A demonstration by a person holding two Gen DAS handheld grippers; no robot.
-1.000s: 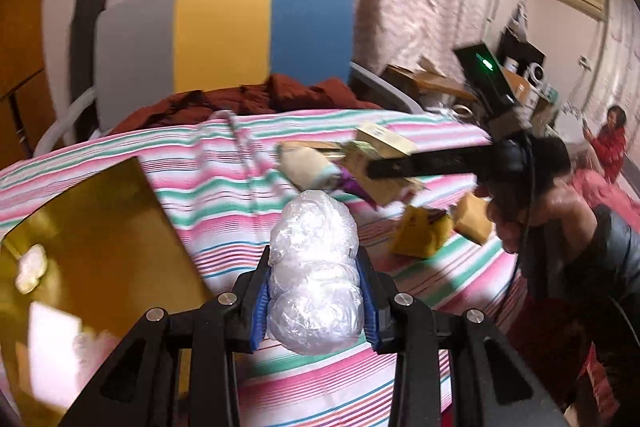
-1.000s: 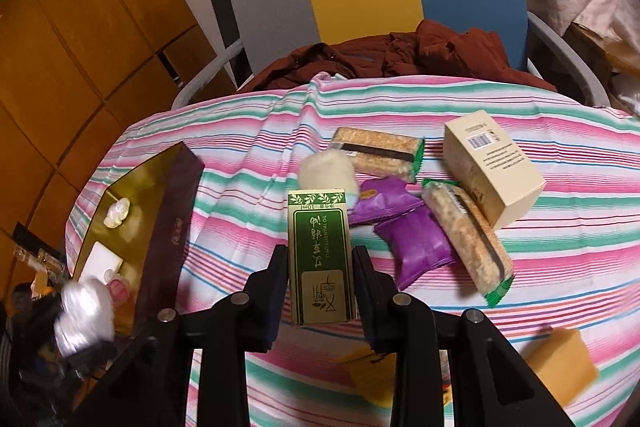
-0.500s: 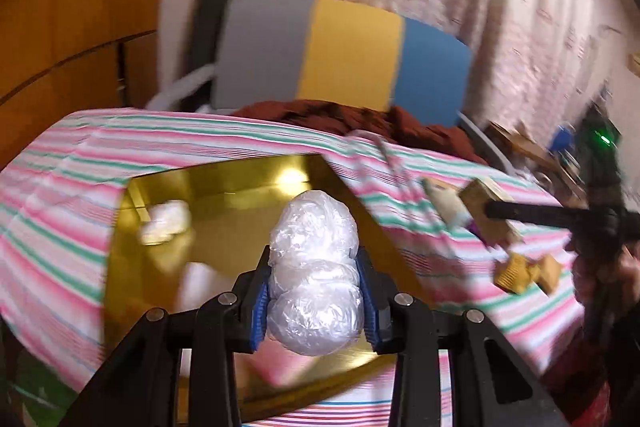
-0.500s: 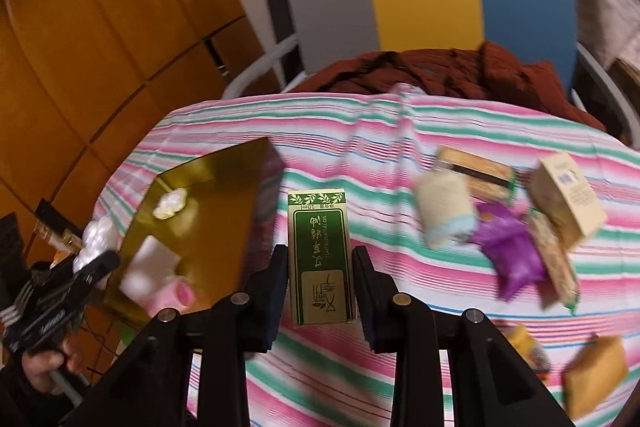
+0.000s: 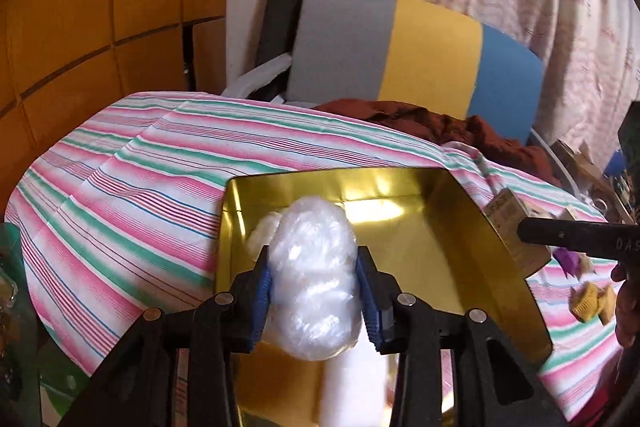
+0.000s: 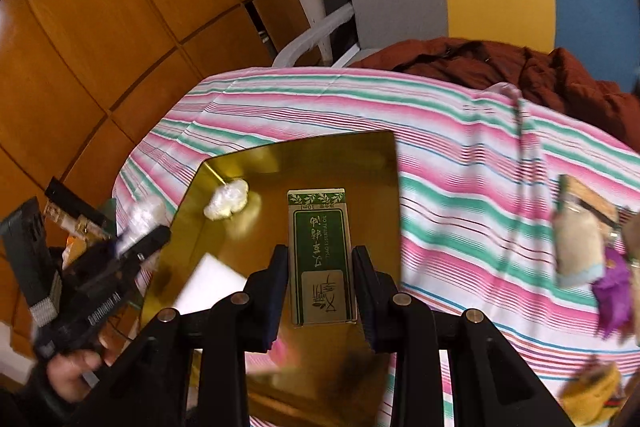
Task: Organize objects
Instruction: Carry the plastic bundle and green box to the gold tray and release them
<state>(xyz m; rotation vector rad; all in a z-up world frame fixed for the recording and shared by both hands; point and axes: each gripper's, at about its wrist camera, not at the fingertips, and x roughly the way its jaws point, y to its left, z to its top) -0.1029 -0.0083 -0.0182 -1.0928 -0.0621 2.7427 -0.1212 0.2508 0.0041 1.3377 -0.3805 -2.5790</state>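
My left gripper [image 5: 316, 289] is shut on a clear plastic-wrapped bundle [image 5: 314, 275], held above the gold tray [image 5: 472, 227]. A small white wrapped item [image 5: 262, 229] lies in the tray behind it. In the right wrist view my right gripper [image 6: 320, 291] is shut on a green essential-oil box [image 6: 320, 255], hovering over the same gold tray [image 6: 280, 163]. A white crumpled item [image 6: 227, 203] and a white card [image 6: 212, 287] rest inside the tray. The left gripper [image 6: 136, 239] with its bundle shows at the tray's left side, a hand under it.
Striped tablecloth [image 5: 132, 179] covers the round table. Loose snack packs lie to the right: a beige pack [image 6: 576, 247], a purple pack [image 6: 612, 295], yellow pieces [image 5: 592, 301], a tan box [image 5: 508, 215]. A grey-yellow-blue chair [image 5: 420, 51] with a brown garment [image 6: 520, 67] stands behind.
Both grippers swung left from the snack pile to over the gold tray, each still holding its item. The tray now fills the middle of both views.
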